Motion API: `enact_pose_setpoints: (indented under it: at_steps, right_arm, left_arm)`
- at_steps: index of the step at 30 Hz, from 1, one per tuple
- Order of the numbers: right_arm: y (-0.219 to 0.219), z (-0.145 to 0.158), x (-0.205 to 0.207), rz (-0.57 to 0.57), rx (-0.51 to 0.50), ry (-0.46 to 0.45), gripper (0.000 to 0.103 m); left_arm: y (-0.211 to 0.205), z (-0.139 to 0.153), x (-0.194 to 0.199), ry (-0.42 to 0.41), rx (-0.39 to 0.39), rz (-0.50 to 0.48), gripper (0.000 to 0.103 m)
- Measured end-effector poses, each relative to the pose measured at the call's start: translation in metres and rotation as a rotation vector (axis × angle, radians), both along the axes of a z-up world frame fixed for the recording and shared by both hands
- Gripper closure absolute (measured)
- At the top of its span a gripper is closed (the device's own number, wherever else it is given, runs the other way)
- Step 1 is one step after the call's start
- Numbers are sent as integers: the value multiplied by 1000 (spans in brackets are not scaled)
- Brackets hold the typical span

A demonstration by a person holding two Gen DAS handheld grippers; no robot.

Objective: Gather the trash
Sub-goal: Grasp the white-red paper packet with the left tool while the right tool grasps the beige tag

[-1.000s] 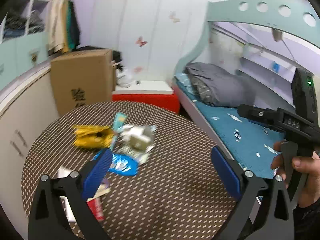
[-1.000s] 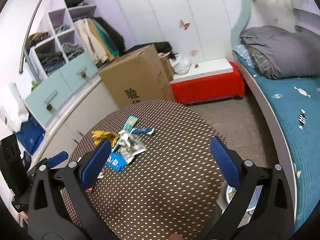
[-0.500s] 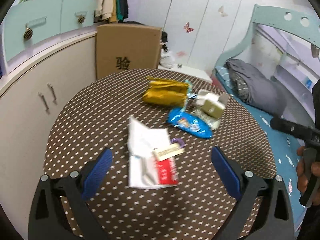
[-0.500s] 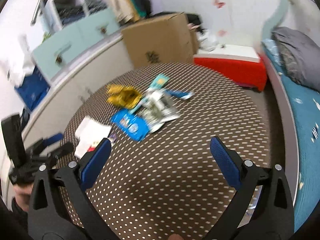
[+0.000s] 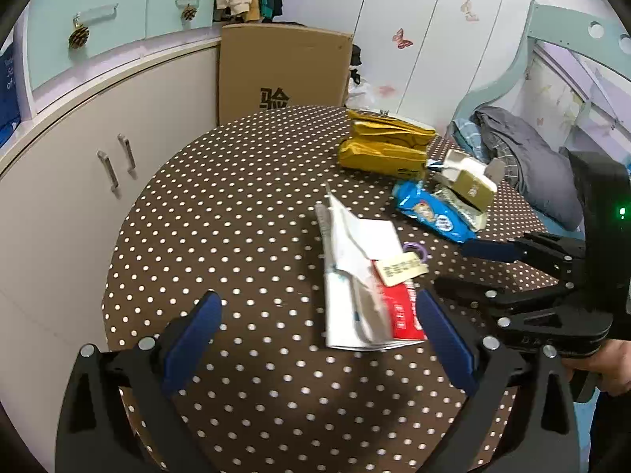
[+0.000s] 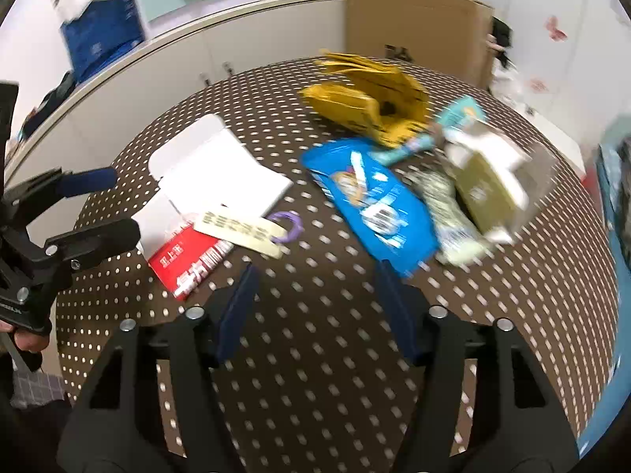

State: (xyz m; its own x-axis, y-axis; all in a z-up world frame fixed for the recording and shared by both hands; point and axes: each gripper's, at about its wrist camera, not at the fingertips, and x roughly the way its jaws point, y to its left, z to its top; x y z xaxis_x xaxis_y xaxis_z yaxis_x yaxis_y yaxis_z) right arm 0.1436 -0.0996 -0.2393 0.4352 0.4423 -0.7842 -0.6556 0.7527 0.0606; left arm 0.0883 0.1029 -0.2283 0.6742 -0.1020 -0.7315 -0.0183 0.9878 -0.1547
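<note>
Trash lies on a round brown polka-dot table (image 5: 244,213): a flattened white and red box (image 5: 364,280) with a beige tag (image 5: 400,267) and purple ring, a blue snack wrapper (image 5: 432,216), a yellow bag (image 5: 384,146) and an open olive carton (image 5: 469,185). My left gripper (image 5: 319,335) is open and empty, just short of the white and red box. My right gripper (image 6: 319,307) is open and empty, above the table before the tag (image 6: 240,230) and blue wrapper (image 6: 374,205). It also shows in the left wrist view (image 5: 469,268).
A cardboard box (image 5: 284,75) stands behind the table. Curved white cabinets (image 5: 79,165) run along the left. A bed with a grey blanket (image 5: 528,161) is on the right. A blue and white bag (image 6: 102,19) sits on the counter.
Both grippers have moved in lower and closer to the table and the trash. The right gripper's jaws have narrowed somewhat. The view has swung from the room down onto the tabletop.
</note>
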Motion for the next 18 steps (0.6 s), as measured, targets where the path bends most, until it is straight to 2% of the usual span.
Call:
enact_pose_setpoints:
  at_steps: [4,7,12,13,16,18]
  right_arm:
    - [17,-2,-1,62,-22,-31,44]
    - [26,-3,2,86,-26,-50,50]
    - [31,-2,8,96,-17,-65,78]
    - [32,-1,8,97,-16,-64,80]
    - [29,0,7,88,-12,-59,80]
    - [24,0,5,75,1,-47,80]
  left_arm:
    - [5,-5,3,14,3,3,7]
    - [5,-8,5,19,2,-4,7]
    - [6,-11,10,23,-4,-13,7]
    - [5,-10,12,21,-4,-17,7]
    - [3,-9,16,19,-6,-30,8]
    - [0,-8,20,24,-10,-48,18]
